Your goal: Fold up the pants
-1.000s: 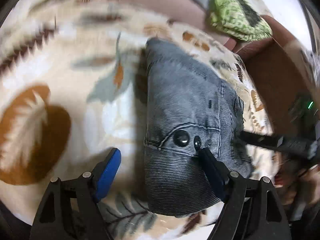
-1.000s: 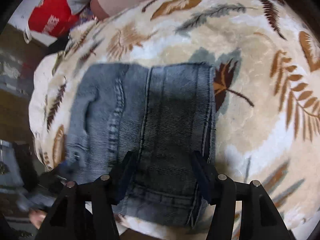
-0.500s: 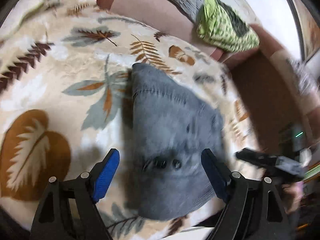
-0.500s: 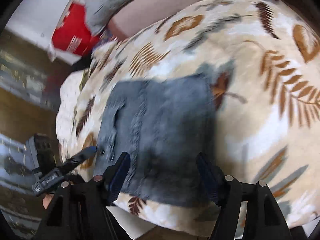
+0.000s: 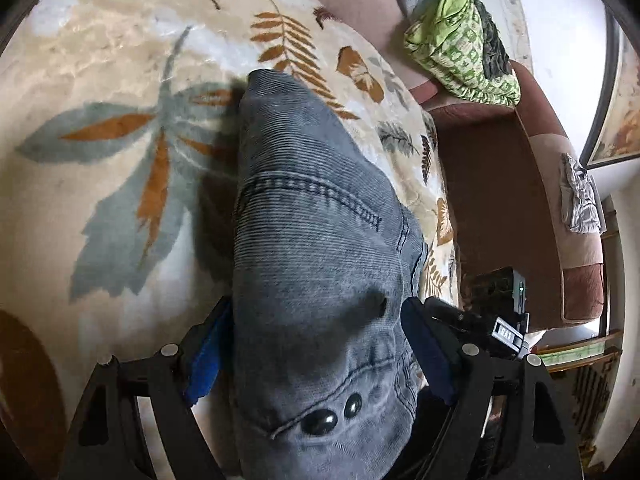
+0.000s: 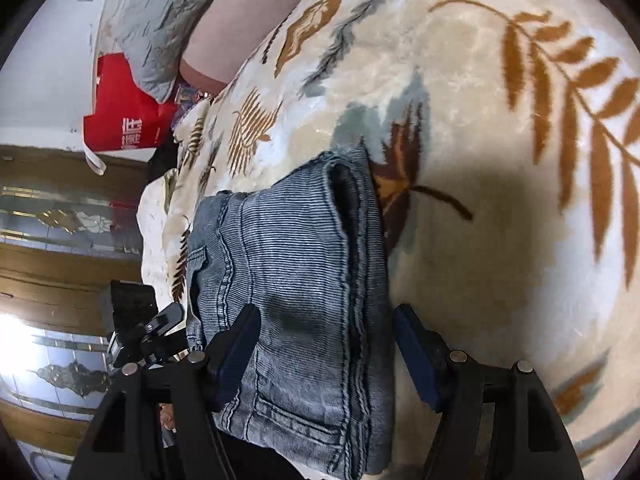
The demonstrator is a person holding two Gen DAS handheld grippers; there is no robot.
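Observation:
The folded grey-blue corduroy pants (image 5: pixel 316 248) lie on a cream blanket with a leaf print (image 5: pixel 100 60), near its edge. My left gripper (image 5: pixel 316 356) stands open, its blue pads on either side of the bundle's waist end with two dark buttons (image 5: pixel 332 416). My right gripper (image 6: pixel 326 356) is also open and straddles the other side of the pants (image 6: pixel 288 264), over the stacked hems. In each view the cloth fills the gap between the fingers. The other gripper shows at the edge of each view.
The blanket (image 6: pixel 500 120) covers a brown sofa (image 5: pixel 492 184). A green patterned cloth (image 5: pixel 460 48) lies at the sofa's back. A red bag (image 6: pixel 124 112) and a grey quilted cushion (image 6: pixel 160 20) sit to the left beyond the blanket's edge.
Both grippers drew back, then came in low over the pants. The bundle now fills the gap between each pair of fingers. The jaws stay apart throughout.

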